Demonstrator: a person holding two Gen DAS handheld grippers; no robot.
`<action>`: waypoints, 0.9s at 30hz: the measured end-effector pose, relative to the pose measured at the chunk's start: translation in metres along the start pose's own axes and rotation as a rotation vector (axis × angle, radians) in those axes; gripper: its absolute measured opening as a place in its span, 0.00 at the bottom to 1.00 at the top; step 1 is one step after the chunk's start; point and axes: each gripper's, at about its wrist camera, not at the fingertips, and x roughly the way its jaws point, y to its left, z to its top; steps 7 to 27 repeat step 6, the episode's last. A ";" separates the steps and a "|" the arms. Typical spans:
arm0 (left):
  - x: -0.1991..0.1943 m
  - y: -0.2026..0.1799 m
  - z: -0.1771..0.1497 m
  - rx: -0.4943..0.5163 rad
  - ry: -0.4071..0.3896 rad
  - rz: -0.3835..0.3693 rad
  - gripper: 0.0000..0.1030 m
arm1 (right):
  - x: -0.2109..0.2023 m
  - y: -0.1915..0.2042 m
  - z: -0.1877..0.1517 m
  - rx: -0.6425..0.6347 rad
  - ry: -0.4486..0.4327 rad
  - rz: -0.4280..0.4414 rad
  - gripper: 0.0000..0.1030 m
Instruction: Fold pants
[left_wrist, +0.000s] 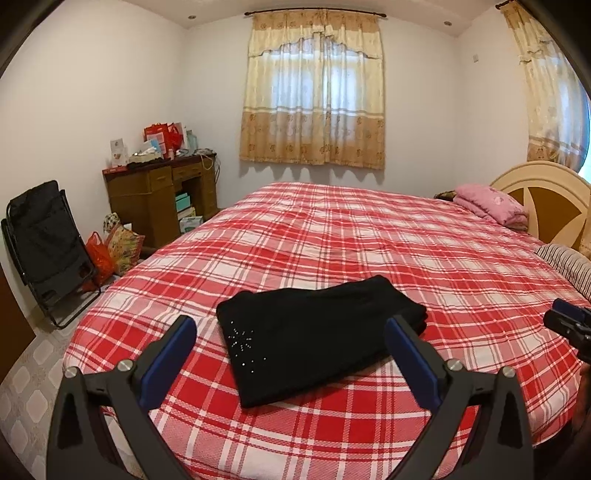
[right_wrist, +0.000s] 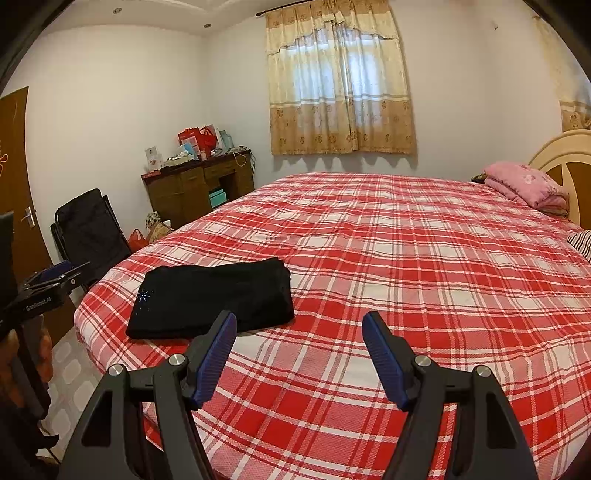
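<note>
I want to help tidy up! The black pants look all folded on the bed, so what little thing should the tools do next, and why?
Probably just back both tools away. The black pants already lie in a compact folded stack on the checked bedspread, and the left tool and right tool are both open, holding nothing and not touching the fabric. No loose leg shows that needs another fold.

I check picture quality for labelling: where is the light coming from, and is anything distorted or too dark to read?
Left wrist view: daylight glows through the cream patterned curtains, the red plaid bedspread bulges from fisheye distortion. Right wrist view: the folded black pants show little fabric detail, corners are vignetted.
</note>
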 end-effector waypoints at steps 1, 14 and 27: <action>0.000 0.000 -0.001 0.000 0.001 0.004 1.00 | 0.001 0.001 0.000 -0.002 0.002 0.000 0.70; 0.002 0.000 -0.004 0.008 0.004 -0.015 1.00 | 0.003 0.003 -0.001 -0.007 0.008 0.002 0.70; 0.002 0.000 -0.004 0.008 0.004 -0.015 1.00 | 0.003 0.003 -0.001 -0.007 0.008 0.002 0.70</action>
